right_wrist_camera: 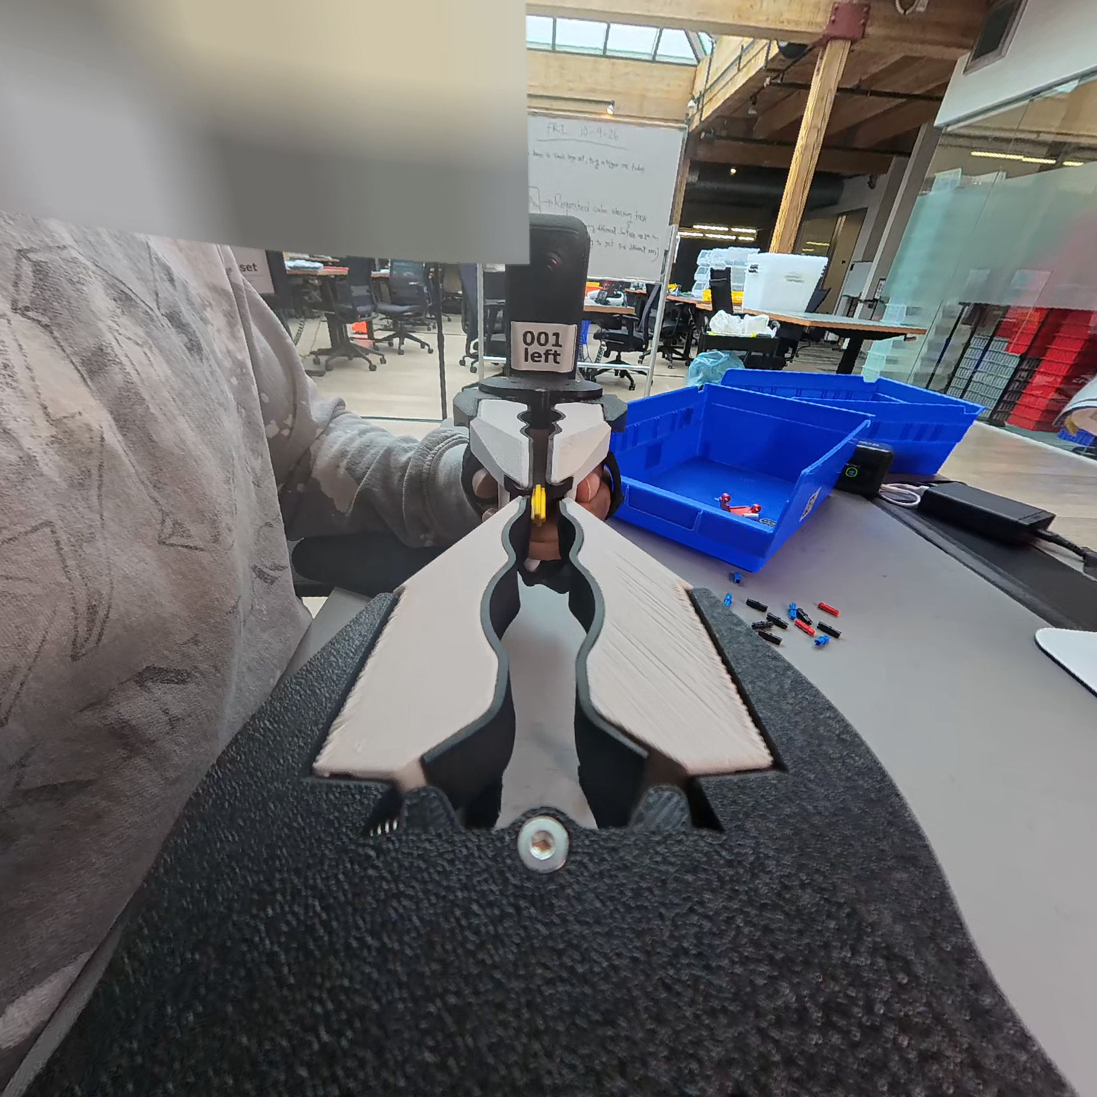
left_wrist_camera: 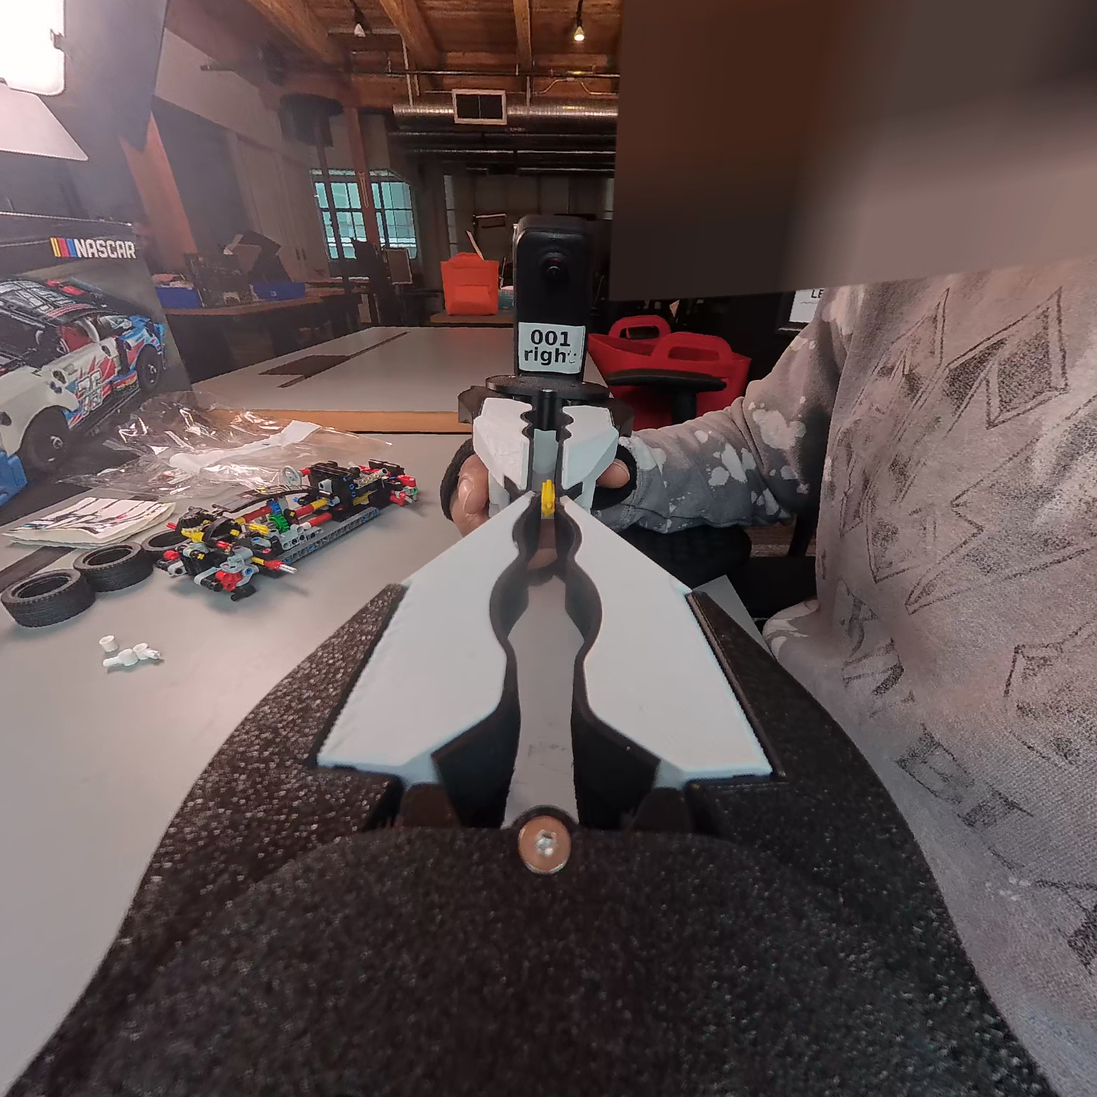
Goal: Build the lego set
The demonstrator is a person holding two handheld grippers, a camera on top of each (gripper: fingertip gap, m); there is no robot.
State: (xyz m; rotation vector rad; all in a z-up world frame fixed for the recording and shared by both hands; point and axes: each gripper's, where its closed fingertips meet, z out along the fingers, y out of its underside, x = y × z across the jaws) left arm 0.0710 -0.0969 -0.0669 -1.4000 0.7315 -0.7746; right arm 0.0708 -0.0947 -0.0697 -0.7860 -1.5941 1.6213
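1. My left gripper (left_wrist_camera: 546, 504) and right gripper (right_wrist_camera: 541, 504) meet nose to nose in the air, just in front of my grey patterned sweatshirt (left_wrist_camera: 950, 593). Both sets of jaws look clenched on one small yellow lego piece (left_wrist_camera: 547, 495), which sits right where the tips come together. I cannot tell which side carries the load.

2. The risk here, as I judge it, is a double pinch on so small a part. If either side twists or lets go unevenly, the small yellow lego piece (right_wrist_camera: 538, 504) could pop out. We hang about over the near edge of the grey surface (left_wrist_camera: 119, 771), so it might fall into my lap or to the floor.

3. On the left side there is bare room nearby, except for a few small white lego bits (left_wrist_camera: 127, 653).

4. Farther left lie four black rubber tyres (left_wrist_camera: 47, 596), a sticker sheet (left_wrist_camera: 89, 519) and the half-built multicoloured car chassis (left_wrist_camera: 285, 522) — a wide sweep that way could knock them.

5. On the right side, loose black, red and blue pins (right_wrist_camera: 795, 620) lie scattered near the open blue plastic bin (right_wrist_camera: 831, 475); its wall limits reach, and a low pass could scatter the pins.

6. Beyond these are crumpled clear plastic bags (left_wrist_camera: 225, 439) and the upright set box (left_wrist_camera: 71, 332) — well apart from us.
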